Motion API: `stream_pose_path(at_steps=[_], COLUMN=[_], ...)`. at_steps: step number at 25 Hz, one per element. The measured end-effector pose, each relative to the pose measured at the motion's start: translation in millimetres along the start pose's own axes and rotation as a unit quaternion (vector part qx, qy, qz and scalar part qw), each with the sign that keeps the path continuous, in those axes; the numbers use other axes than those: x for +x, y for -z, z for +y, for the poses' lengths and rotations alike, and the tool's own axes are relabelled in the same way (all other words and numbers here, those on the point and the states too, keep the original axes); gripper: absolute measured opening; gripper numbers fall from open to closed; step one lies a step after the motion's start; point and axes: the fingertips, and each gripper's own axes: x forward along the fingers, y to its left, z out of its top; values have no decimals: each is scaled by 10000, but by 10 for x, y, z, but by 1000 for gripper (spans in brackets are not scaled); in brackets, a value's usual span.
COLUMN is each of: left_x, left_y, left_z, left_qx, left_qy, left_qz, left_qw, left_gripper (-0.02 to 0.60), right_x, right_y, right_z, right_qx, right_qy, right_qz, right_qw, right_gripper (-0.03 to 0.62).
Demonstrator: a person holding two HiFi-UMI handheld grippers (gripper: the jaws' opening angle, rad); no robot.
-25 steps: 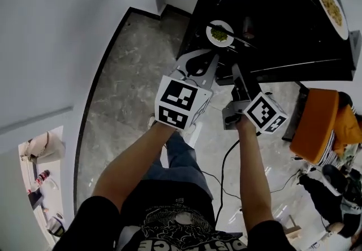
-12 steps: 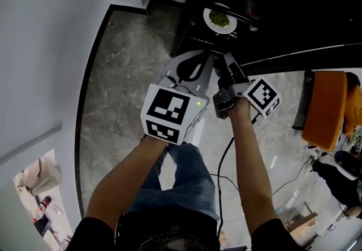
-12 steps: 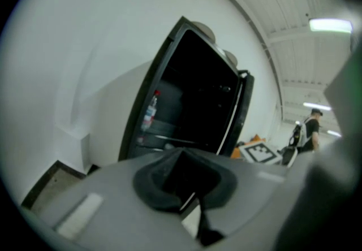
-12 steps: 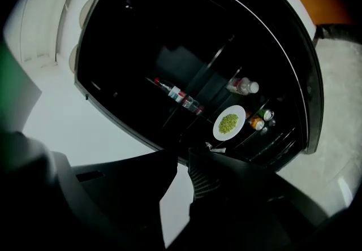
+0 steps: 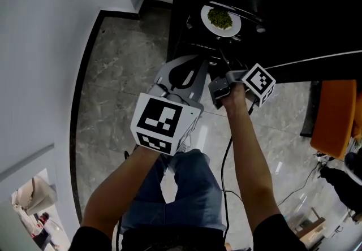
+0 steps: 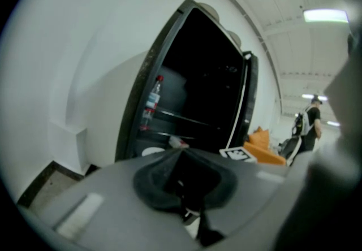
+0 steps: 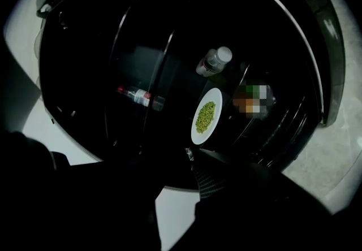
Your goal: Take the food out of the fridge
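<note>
Left gripper [image 5: 191,61], jaws pressed together on nothing, is held before the open fridge [image 5: 294,24]. Beside it is the right gripper [image 7: 167,176], whose jaws have just been opening and now stand spread with nothing between them. The plate of green food [image 7: 206,115] rests on a fridge shelf straight ahead of the right gripper's tips, untouched. The step in hand appears to be the approach; the next move calls for easing the spread jaws over the plate's near rim and closing on it level.

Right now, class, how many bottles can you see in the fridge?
2: a white-capped bottle near the plate, a red-labelled bottle farther from it; the dark interior may hide more.
</note>
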Motion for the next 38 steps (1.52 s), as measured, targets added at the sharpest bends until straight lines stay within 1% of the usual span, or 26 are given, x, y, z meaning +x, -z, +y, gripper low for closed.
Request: stream_pose_path(at_steps=[4,8,13,16,18,19,23,30,34,38], left_x=[200,324,381,395,405,408,387,300,206,70], left_y=[98,188,264,262,257,254,234,141,90,28], left_z=[120,200,316,378,412,426,460,414,283,134], left_qx=[92,234,265,254,244,237,187,119,81,12], left_qy=[5,29,-17,-46,-69,-81,-134,-152,-103,-79], left_qz=[-59,-31,59,79,96,107,147,247,337,420], left_qw=[9999,9997,9996,9996,9996,9996,9996,9995,9993,9991], left_gripper=[3,3,3,3,3,3,3,3,3,3], right_x=[251,431,598,662,688,699,701,572,341,38], right_y=[-86,-136,-220,-242,-243,-237,-239,-181,-95,30], right_z=[-251,-437,-511,-520,-532,-543,-566,-468,-365,-189], right_qx=[339,697,1148,1420,1577,1671,2040,1899,1712,1691], right_qy=[-66,-22,-106,-84,-21,5,-72,-88,-118,-123], right_qz=[-99,-101,-174,-170,-140,-122,-153,12,91,125], right_qw=[9994,9975,9932,9897,9874,9859,9788,9818,9851,9854], right_gripper=[104,109,107,104,45,27,12,11,11,11])
